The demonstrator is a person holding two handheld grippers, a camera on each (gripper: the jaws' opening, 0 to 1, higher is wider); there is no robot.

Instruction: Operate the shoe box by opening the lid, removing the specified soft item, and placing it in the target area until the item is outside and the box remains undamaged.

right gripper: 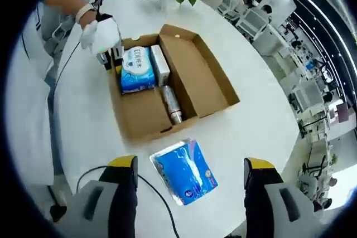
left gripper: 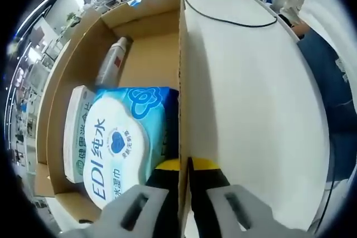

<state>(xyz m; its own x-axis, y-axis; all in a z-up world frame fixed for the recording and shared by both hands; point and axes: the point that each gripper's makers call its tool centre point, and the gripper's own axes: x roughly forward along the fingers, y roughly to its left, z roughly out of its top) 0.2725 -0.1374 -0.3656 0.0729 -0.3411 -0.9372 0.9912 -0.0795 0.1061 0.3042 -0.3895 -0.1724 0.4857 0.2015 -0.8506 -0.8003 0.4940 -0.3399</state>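
**Operator:** Report the position of the soft item.

**Technician:** A blue soft pack [right gripper: 184, 172] lies on the white table [right gripper: 268, 121], outside the shoe box [right gripper: 209, 85], just in front of its near end wall and between the right gripper [right gripper: 189, 179] jaws in that view. Whether this is the specified item cannot be confirmed. A wet-wipes pack [left gripper: 125, 143] is inside the box, beside a flat white carton [left gripper: 75, 132] and near a spray bottle [left gripper: 111, 59].

**Operator:** Gripper states?

**Technician:** The right gripper is spread wide, holding nothing, well above the table. The left gripper [left gripper: 184, 179] straddles a side wall [left gripper: 182, 82] of the box, one jaw inside and one outside. The wall sits in the gap, but firm pinching cannot be confirmed. In the right gripper view, a gloved hand [right gripper: 100, 34] holds the left gripper at the box's far end.

**Operator:** Failure modes?

**Technician:** First, wall damage. Cause: twisting or pulling the left gripper while the thin cardboard sits between its jaws; it is likely to crease or tear. Second, box displacement. Cause: lifting that wall; the bottle can roll and the box can slide onto the blue pack. Third, cable snag. Cause: the black cable [right gripper: 156, 193] runs close beside the blue pack, so a descending right gripper may catch it.
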